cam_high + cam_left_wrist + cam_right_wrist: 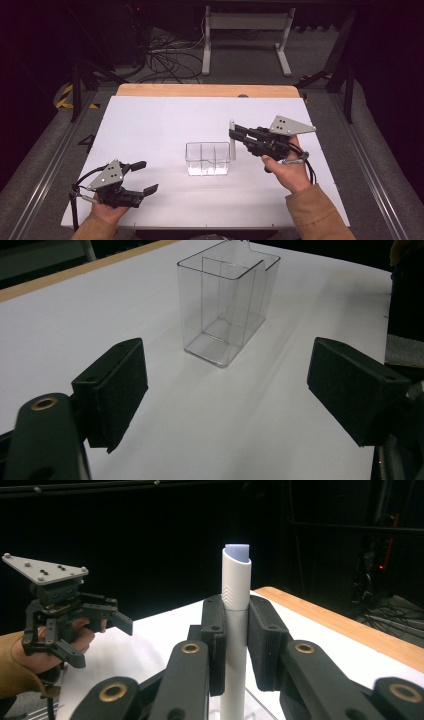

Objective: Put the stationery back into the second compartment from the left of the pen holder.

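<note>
A clear plastic box (208,158) with inner dividers stands in the middle of the white table (150,125); in the left gripper view the clear plastic box (225,300) is ahead of the jaws. My right gripper (232,134) hovers just right of the box, shut on a white tube (232,140) held upright. In the right gripper view the white tube (235,630) with a pale blue tip stands clamped between both pads. My left gripper (145,176) rests low at the front left, open, nothing between its jaws. The left gripper (102,625) also appears far off in the right gripper view.
The white sheet ends in a wooden table edge (205,90) at the back. Beyond it are cables (165,57) on the floor and a white stand (247,37). Metal rails (45,165) run along both sides of the table.
</note>
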Demonstrator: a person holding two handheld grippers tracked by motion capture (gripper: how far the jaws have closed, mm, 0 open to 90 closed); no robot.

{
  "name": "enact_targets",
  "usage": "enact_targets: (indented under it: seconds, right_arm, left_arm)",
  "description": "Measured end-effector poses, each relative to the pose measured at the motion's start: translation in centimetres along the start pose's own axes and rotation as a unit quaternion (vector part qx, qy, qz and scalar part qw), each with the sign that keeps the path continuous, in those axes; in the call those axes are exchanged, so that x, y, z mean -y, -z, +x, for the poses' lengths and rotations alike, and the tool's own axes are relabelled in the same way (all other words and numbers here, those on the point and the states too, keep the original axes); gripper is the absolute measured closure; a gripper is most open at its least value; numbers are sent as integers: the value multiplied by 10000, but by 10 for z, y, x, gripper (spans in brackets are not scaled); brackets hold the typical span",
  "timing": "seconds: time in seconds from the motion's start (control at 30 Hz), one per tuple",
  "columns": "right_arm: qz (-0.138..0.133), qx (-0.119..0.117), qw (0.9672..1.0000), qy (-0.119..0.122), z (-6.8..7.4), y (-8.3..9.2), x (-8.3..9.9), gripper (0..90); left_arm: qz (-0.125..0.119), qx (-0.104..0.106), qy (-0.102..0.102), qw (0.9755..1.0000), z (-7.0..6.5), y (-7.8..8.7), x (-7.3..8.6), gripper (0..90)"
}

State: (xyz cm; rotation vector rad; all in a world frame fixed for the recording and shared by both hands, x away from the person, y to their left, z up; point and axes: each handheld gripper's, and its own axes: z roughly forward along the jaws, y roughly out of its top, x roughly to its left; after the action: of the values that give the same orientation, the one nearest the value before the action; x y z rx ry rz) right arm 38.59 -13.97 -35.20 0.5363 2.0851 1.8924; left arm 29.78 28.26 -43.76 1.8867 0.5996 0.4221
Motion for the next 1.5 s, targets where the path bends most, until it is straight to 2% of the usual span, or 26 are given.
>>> enact_targets:
  seconds: [0.23, 0.57, 0.97, 1.17, 1.4, 1.5]
  right_arm:
    - [-51, -192, 9998, 81, 9, -22, -2, 792]
    - [-45, -250, 9996, 148, 13, -45, 3, 792]
    - [32, -242, 9994, 243, 16, -61, 9, 791]
    - [60, -211, 9995, 241, 16, -63, 10, 791]
    - [252, -157, 9993, 214, 15, -66, 16, 791]
    - [345, -131, 9992, 125, 14, -68, 20, 791]
  left_arm:
    - [-3, 5, -6, 10000, 0, 0, 0, 173]
    - [-9, 17, 12, 10000, 1, 0, 1, 174]
    - [-4, 25, 12, 10000, 1, 0, 1, 174]
    - [-20, 19, 17, 10000, 1, 0, 1, 174]
    - [-10, 12, 10, 10000, 0, 0, 1, 174]
    - [-7, 19, 11, 10000, 1, 0, 1, 174]
